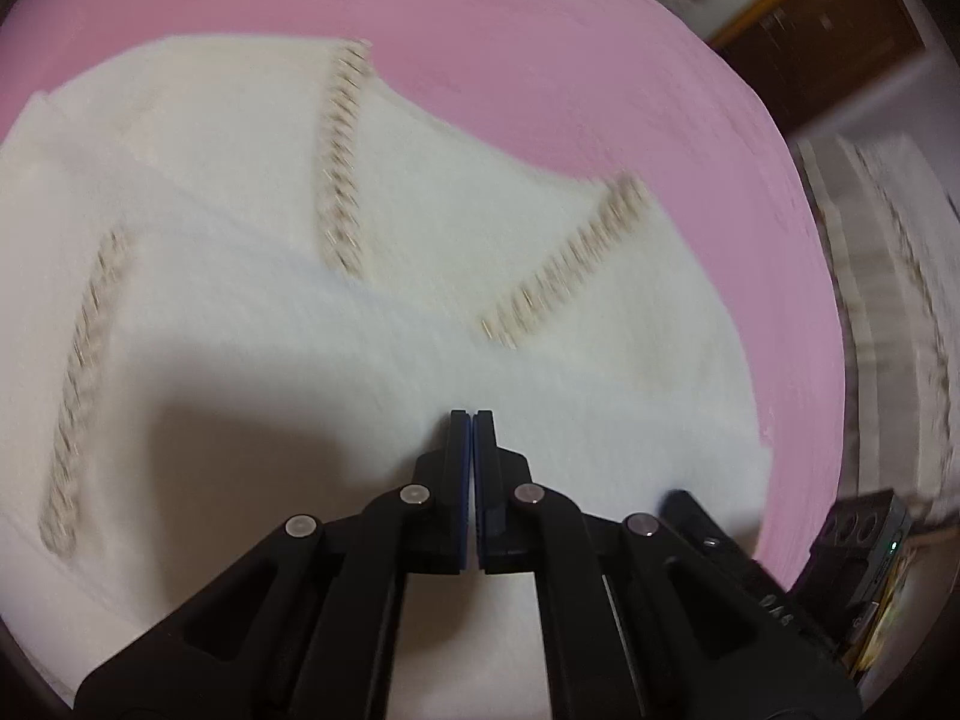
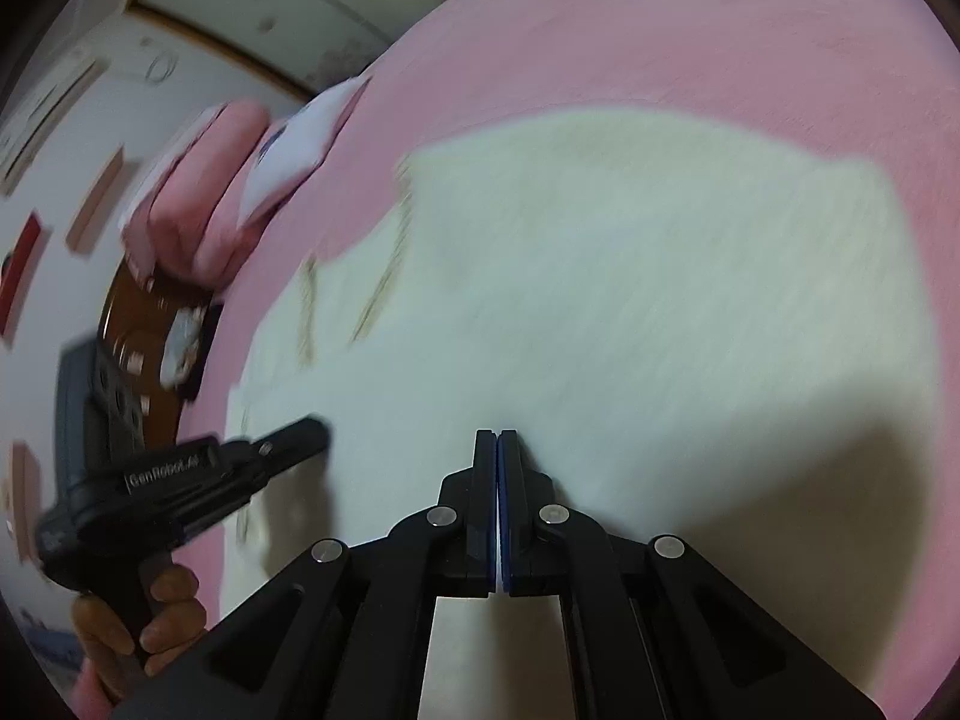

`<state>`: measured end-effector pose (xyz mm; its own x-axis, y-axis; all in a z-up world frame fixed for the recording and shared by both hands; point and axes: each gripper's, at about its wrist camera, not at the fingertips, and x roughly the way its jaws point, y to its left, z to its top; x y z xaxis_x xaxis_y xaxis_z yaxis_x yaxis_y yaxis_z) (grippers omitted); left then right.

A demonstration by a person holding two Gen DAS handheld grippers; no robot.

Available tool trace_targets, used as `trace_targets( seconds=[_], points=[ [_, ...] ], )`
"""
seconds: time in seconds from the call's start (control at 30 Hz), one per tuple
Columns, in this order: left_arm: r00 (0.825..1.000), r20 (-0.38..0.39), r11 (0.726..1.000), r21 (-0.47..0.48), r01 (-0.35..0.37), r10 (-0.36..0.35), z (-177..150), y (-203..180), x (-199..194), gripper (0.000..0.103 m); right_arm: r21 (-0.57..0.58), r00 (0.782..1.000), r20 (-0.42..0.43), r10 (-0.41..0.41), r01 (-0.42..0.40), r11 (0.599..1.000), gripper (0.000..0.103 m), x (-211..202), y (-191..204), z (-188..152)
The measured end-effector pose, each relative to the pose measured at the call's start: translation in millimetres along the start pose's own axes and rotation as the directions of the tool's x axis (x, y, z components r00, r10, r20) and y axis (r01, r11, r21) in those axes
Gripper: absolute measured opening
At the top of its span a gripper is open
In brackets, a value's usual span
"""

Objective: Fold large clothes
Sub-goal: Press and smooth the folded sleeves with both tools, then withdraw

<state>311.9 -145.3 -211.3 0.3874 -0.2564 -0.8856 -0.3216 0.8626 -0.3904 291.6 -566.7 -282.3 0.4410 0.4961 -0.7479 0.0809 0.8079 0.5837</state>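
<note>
A large white garment (image 1: 252,312) with tan stitched bands lies spread flat on a pink bed cover (image 1: 540,60), and both claws hang low over it. From the left wrist view, the left claw (image 1: 473,420) has its two fingers pressed together with only a hairline gap, and no cloth shows between the tips; it sits over plain white fabric near the garment's near side. Three tan stitched trim bands (image 1: 342,156) run across the cloth ahead of it, one slanting at the far left, one running up the middle to the upper edge, one angled off to the right. The garment's upper edge steps down toward the right, with open pink cover beyond it all along the top and down the right side. In the right wrist view, the right claw (image 2: 498,438) is likewise closed to a thin slit, gripping nothing that I can see, over the white cloth (image 2: 630,300). The garment's far edge runs across the pink surface (image 2: 720,30), with wide bare cover beyond. The left claw (image 2: 300,432) comes in from the left, its tip over the garment's left border, held by the person's left hand (image 2: 150,618). Folded pink bedding (image 2: 204,192) sits past the bed's far left edge. The views are blurred.
</note>
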Motion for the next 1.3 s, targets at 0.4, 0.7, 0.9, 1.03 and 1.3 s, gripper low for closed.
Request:
trace_targets(
  seconds=[0.4,0.7,0.9,1.03,1.3],
  points=[
    [0.983,0.070,0.985,0.014,-0.171,0.170,22,63,-22,0.001,0.187,0.956,0.156,-0.249,0.219,0.958,0.000,-91,-97,33],
    [0.971,0.079,0.958,0.161,-0.238,0.228,-6,49,-37,0.001,0.223,0.945,0.187,-0.269,0.226,0.948,0.000,-124,-76,-6],
    [0.981,0.020,0.959,0.209,-0.192,0.193,-46,75,-58,0.001,0.202,0.927,0.117,-0.357,0.329,0.922,0.000,-116,-51,-46],
    [0.988,0.007,0.952,0.267,-0.147,0.151,-75,81,-70,0.001,0.311,0.922,0.142,-0.360,0.304,0.901,0.000,-128,-42,-77],
    [0.982,-0.072,0.939,0.311,-0.146,0.177,-110,106,-107,0.001,0.335,0.913,0.055,-0.404,0.365,0.869,0.003,-125,16,-197]
  ],
)
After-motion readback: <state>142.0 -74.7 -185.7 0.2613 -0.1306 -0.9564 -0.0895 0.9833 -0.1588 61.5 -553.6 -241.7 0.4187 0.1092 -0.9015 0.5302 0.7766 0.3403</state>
